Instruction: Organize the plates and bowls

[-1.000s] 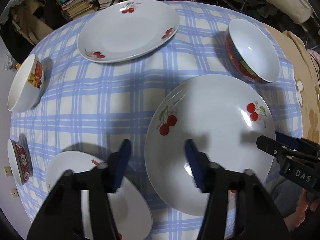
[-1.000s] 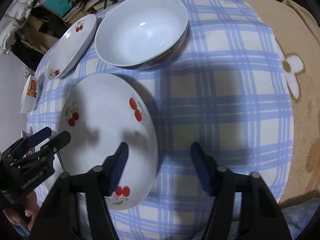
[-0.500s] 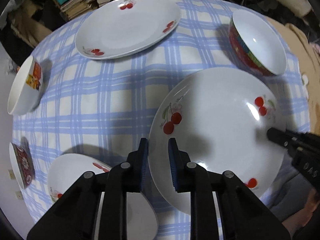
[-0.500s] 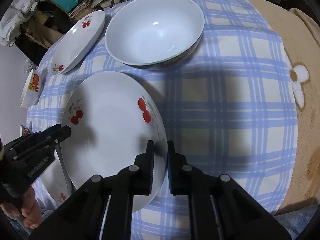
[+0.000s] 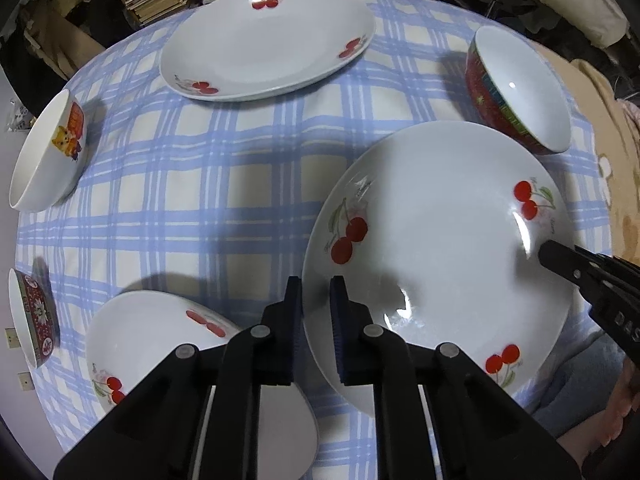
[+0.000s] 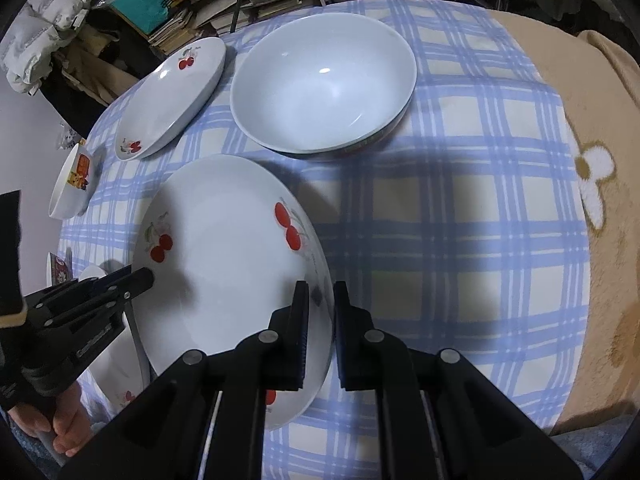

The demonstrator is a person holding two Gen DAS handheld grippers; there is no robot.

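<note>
With jaws just closed, left hand-held gripper (image 5: 316, 312) and right hand-held gripper (image 6: 320, 312) clamped on opposite rims of plate (image 5: 436, 248) near table (image 5: 224, 184) edge.

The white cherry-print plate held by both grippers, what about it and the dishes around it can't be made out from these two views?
- White cherry-print plate: underside unseen in both views, so whether it has left the blue checked tablecloth is unclear.
- Second cherry plate, left wrist view: near edge hidden by the left gripper.
- Small red-patterned bowl: cut by the left wrist view's edge.
- Large white bowl, right wrist view: outside pattern mostly hidden below its rim.
</note>
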